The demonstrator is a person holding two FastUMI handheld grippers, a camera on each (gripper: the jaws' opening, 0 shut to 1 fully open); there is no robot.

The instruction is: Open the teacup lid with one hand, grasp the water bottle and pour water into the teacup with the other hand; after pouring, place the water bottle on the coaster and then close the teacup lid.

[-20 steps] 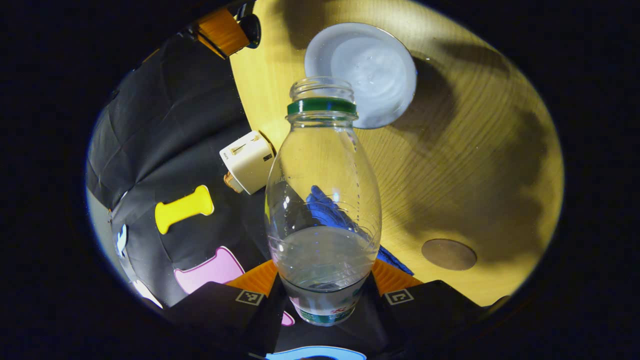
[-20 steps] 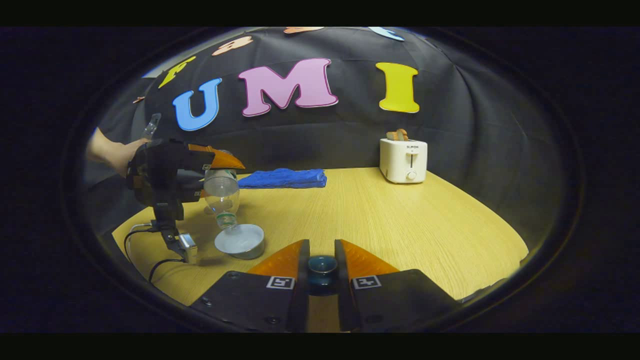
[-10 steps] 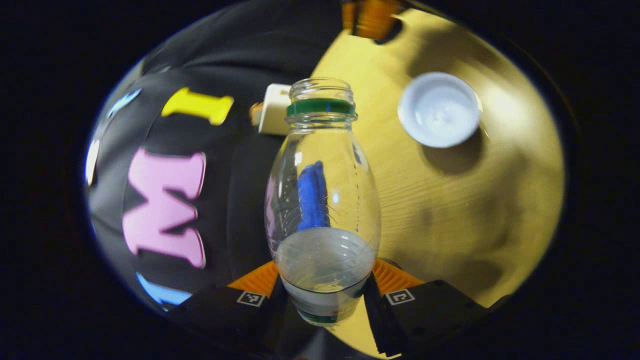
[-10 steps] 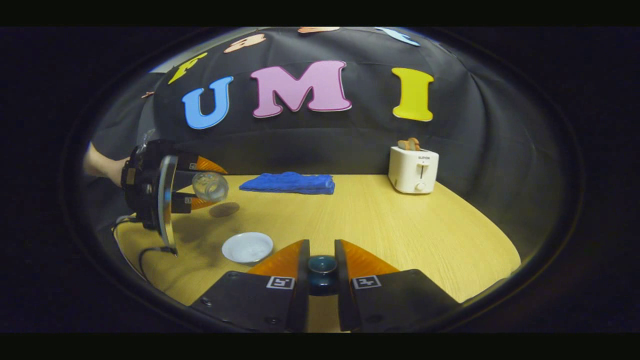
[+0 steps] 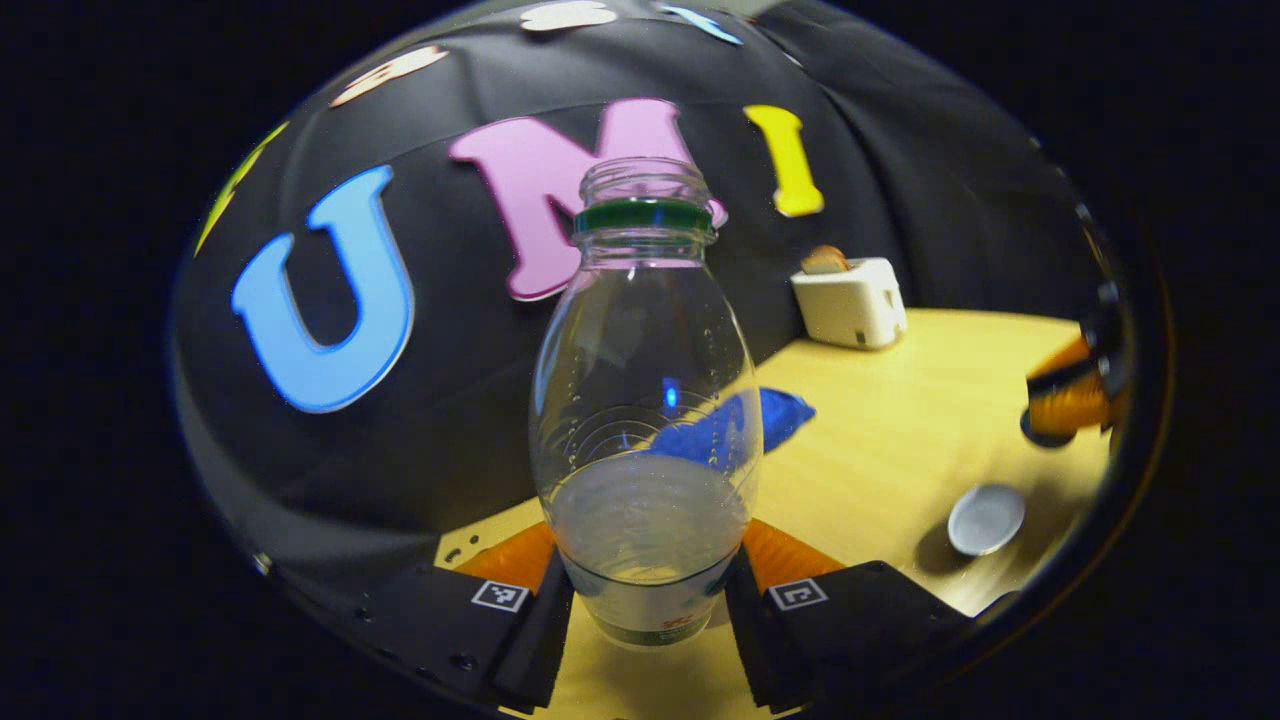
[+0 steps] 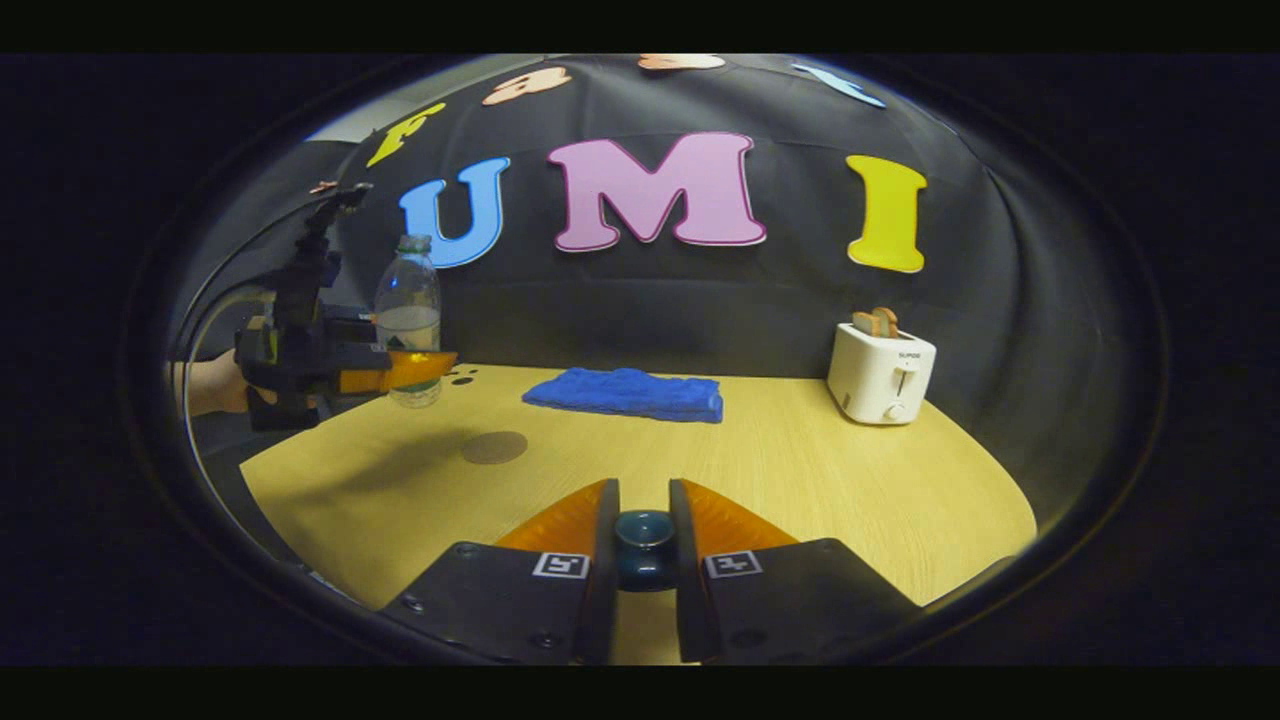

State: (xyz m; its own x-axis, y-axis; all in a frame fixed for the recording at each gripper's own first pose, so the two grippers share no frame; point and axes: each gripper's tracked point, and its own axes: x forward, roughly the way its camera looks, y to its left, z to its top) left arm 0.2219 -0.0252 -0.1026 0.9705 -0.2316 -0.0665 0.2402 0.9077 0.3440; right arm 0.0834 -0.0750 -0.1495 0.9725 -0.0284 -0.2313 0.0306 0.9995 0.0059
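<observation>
A clear water bottle (image 5: pixel 645 400), uncapped with a green neck ring and about a third full, stands upright in my left gripper (image 5: pixel 645 565), which is shut on its lower body. In the right gripper view the bottle (image 6: pixel 408 320) and left gripper (image 6: pixel 420 368) hang above the table's far left, behind a round brown coaster (image 6: pixel 494 447). The white teacup (image 5: pixel 985 520) sits open on the table at the lower right of the left gripper view. My right gripper (image 6: pixel 643 548) is shut on the dark knob of the teacup lid (image 6: pixel 643 535), held above the table; it also appears beyond the cup as right gripper (image 5: pixel 1072 405).
A folded blue cloth (image 6: pixel 625 393) lies at the back of the wooden table (image 6: pixel 800 470). A white toaster (image 6: pixel 880 375) with bread in it stands at the back right. A hand (image 6: pixel 205 385) and cables are behind the left gripper.
The bottle has swung from mouth-down over the teacup back to upright, and my left gripper has carried it away from the cup. My right gripper keeps hold of the lid.
</observation>
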